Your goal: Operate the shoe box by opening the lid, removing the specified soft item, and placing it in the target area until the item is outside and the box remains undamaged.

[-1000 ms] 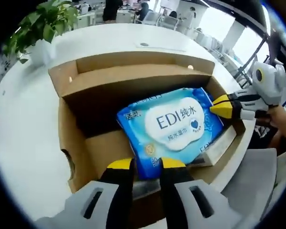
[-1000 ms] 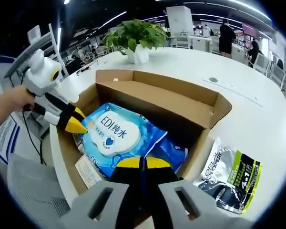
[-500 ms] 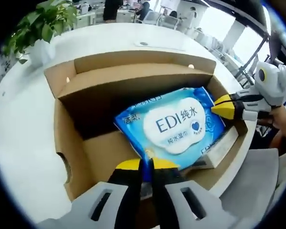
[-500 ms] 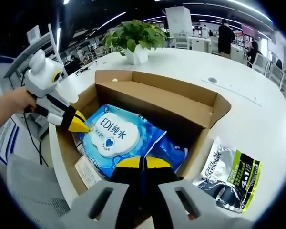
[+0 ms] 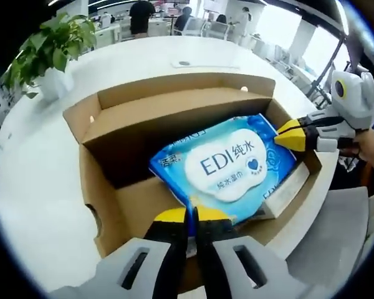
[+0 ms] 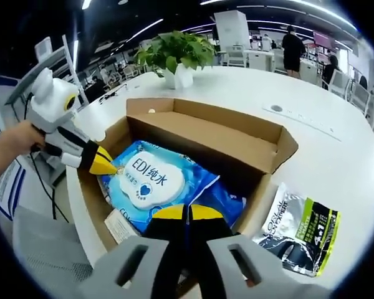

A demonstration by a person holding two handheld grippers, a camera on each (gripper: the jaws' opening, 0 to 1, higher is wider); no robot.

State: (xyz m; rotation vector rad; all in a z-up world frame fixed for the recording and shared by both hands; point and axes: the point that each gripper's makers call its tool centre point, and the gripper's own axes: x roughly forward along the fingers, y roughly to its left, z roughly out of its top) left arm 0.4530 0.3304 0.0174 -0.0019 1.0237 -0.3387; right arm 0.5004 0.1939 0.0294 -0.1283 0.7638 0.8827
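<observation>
Brown cardboard shoe box (image 5: pixel 106 187), lid open, sits at the white table (image 5: pixel 37 168) edge. Blue wet wipes pack (image 5: pixel 227 165) lies tilted inside the box. Left gripper (image 5: pixel 190 218) pinched closed on the pack's near edge; right gripper (image 6: pixel 187 215) clamped on the opposite edge. Silver-green sachet (image 6: pixel 302 237) on the table beside the box. Potted plant (image 6: pixel 174 53) near the far edge.

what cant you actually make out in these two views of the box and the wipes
- Left gripper view: the flat white thing under the wipes pack is mostly covered by it; its print is unreadable.
- Right gripper view: the box floor beneath the pack is hidden.
- Right gripper view: the right gripper covers the pack's near edge.
- Right gripper view: small print on the black and green packet is too small.
</observation>
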